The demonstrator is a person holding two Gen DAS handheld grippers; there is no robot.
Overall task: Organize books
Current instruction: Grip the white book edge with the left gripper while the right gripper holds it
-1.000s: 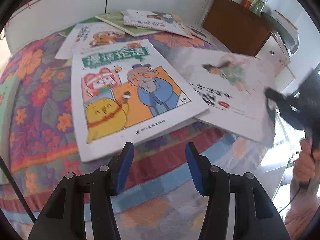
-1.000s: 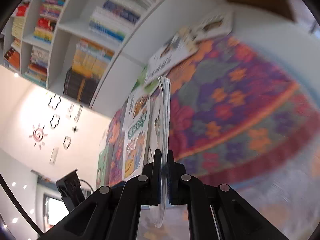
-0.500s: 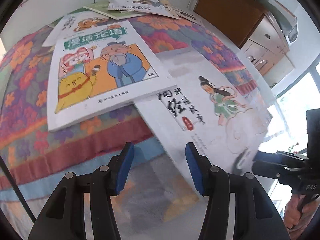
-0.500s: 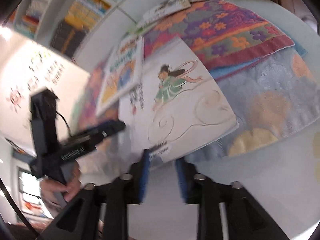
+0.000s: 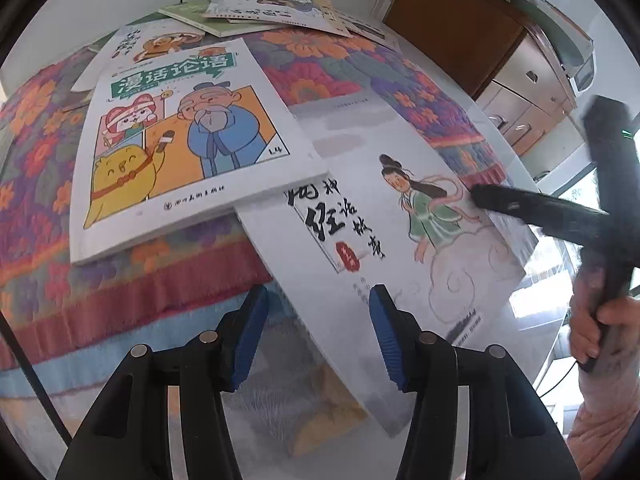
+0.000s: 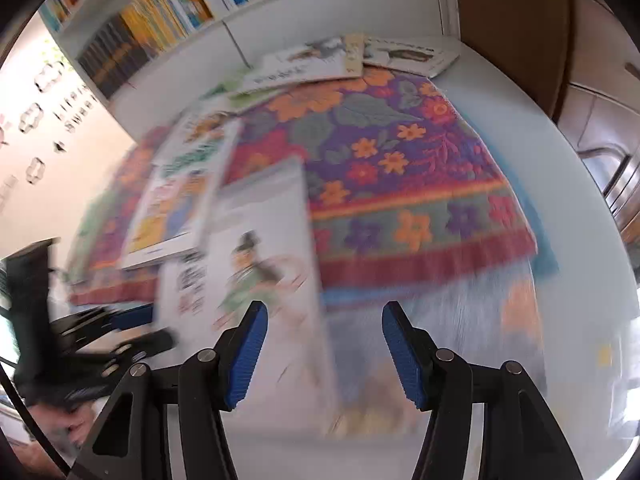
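Note:
A white book with a woman in a green robe lies flat near the table's front edge, half on the floral cloth. Its far corner is tucked under a cartoon book with a green title. My left gripper hovers over the white book's near left edge. Its jaws are closing slightly and the pads touch nothing. My right gripper is opening, with the same book below its left finger and nothing gripped. One of its black fingers shows by the book's right edge.
Several more books lie fanned at the cloth's far edge. A full bookshelf stands behind the white table. To the right are a brown cabinet and drawers. A person's hand holds the right gripper.
The right gripper held the white book upright by its edge, then laid it flat, let go and opened. The left gripper drew nearer to that book's front edge.

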